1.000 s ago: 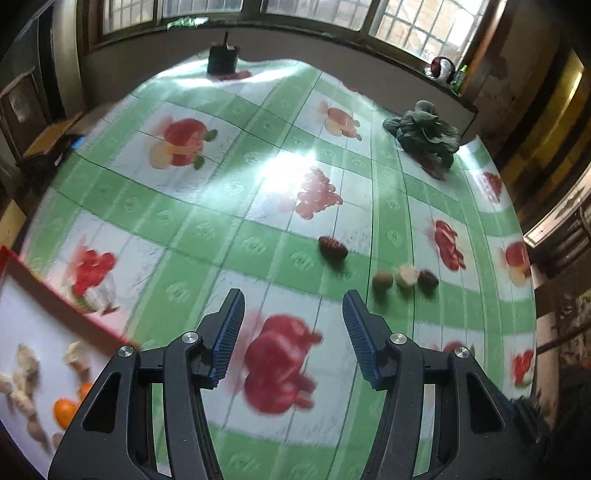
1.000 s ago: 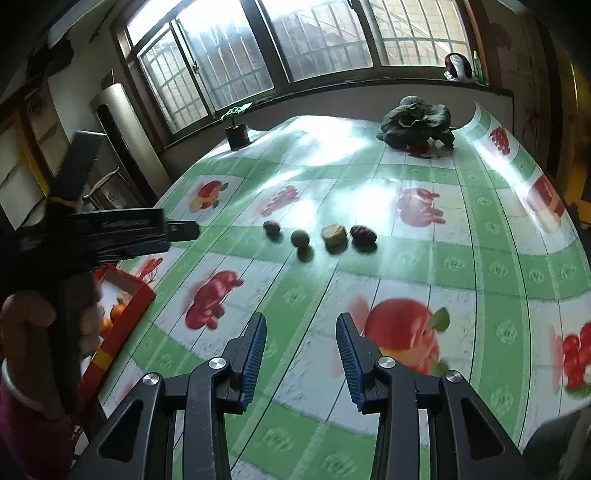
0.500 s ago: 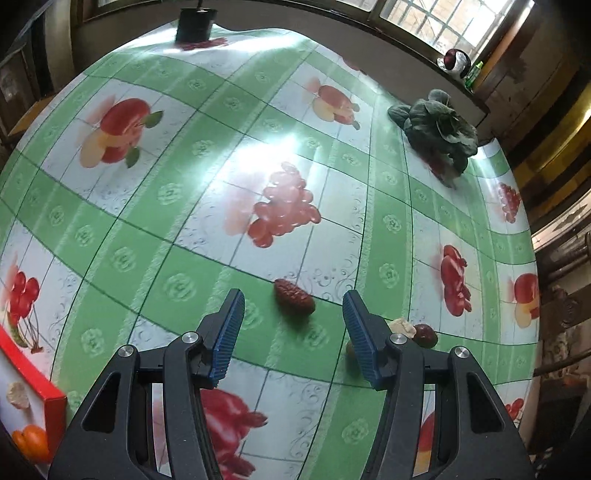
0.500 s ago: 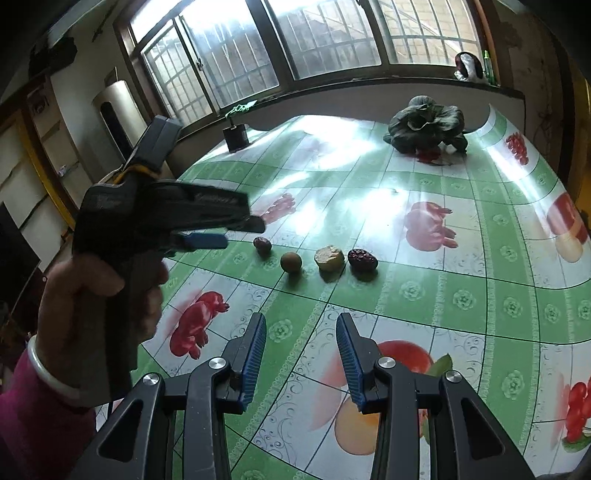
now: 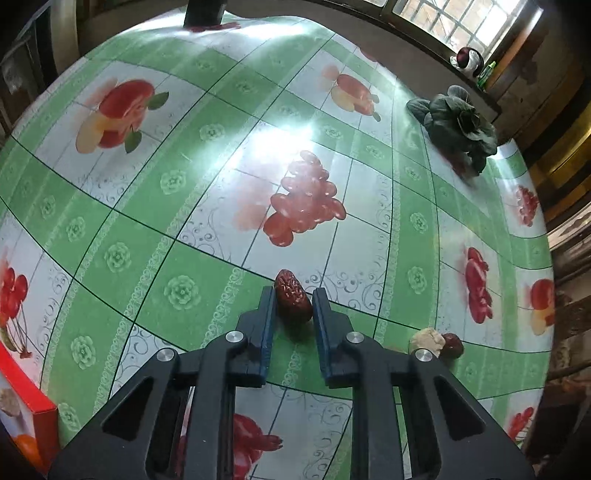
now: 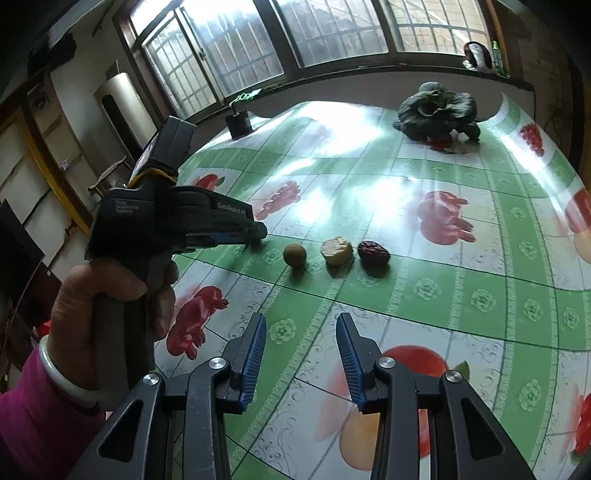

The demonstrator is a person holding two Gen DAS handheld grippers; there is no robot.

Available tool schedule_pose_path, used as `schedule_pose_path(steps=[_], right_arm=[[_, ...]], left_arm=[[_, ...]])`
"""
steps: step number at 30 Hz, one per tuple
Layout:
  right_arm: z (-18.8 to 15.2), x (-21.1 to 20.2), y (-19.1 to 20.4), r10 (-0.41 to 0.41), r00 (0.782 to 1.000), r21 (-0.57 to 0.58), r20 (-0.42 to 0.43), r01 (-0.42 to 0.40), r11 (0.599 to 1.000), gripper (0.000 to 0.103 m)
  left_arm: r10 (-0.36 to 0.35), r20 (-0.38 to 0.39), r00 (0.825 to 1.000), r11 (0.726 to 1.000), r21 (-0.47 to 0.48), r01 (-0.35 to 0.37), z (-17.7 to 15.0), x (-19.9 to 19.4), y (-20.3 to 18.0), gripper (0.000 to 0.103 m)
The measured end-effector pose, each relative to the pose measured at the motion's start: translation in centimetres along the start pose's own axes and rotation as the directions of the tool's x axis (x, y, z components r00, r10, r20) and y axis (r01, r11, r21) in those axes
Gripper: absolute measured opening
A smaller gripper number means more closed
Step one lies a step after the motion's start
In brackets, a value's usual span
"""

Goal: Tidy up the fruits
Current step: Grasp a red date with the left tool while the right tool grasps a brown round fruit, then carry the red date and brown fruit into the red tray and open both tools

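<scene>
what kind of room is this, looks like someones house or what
Most likely a lived-in home, perhaps a dining or kitchen corner. A table wears a fruit-print green checked oilcloth, barred windows run along the wall behind it, and a leafy green vegetable lies at the far end.

Wrinkled dark red date (image 5: 293, 301) lying on the tablecloth, clamped between two gripper fingers, round brown fruit (image 6: 294, 254), pale lumpy piece (image 6: 336, 250), second red date (image 6: 373, 252) in a row beside it
</scene>
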State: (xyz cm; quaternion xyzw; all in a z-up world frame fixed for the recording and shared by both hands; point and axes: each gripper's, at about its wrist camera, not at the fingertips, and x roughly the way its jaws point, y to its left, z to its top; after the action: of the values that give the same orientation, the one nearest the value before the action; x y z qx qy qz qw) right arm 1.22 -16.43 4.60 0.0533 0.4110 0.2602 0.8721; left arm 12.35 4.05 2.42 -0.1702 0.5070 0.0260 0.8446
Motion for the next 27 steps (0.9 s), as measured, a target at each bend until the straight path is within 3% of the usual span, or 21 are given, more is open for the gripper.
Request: schedule_pose_path(steps=[6, 17, 18, 19, 27], right_arm=[[1.5, 3.2, 1.3, 0.017, 1.0, -0.053, -0.026, -0.018, 0.998, 0.038], [4.5, 8.7, 1.1, -0.034, 0.998, -0.075, -0.046, 0.03, 0.997, 0.037], [4.6, 9.0, 1.1, -0.043, 0.998, -0.081, -0.05, 0.039, 0.996, 0.025], [4.6, 9.5, 1.1, -0.065, 0.996, -0.091, -0.068, 0.059, 0.994, 0.021], [3.2, 6.8, 1.3, -0.078, 0.996, -0.094, -0.043, 0.073, 0.993, 0.021]], left_arm=[[0.014, 0.012, 1.0, 1.0, -0.007, -0.014, -1.0, -0.8, 0.7, 0.019], [0.056, 0.053, 0.997, 0.998, 0.017, -0.057, -2.3, -2.3, 1.3, 0.019], [0.061, 0.057, 0.997, 0.998, 0.02, -0.062, -2.4, -2.3, 1.3, 0.019], [0.062, 0.059, 0.996, 0.998, 0.025, -0.064, -2.5, -2.4, 1.2, 0.019], [0.05, 0.071, 0.996, 0.998, 0.037, -0.053, -3.9, -3.7, 1.2, 0.019]])
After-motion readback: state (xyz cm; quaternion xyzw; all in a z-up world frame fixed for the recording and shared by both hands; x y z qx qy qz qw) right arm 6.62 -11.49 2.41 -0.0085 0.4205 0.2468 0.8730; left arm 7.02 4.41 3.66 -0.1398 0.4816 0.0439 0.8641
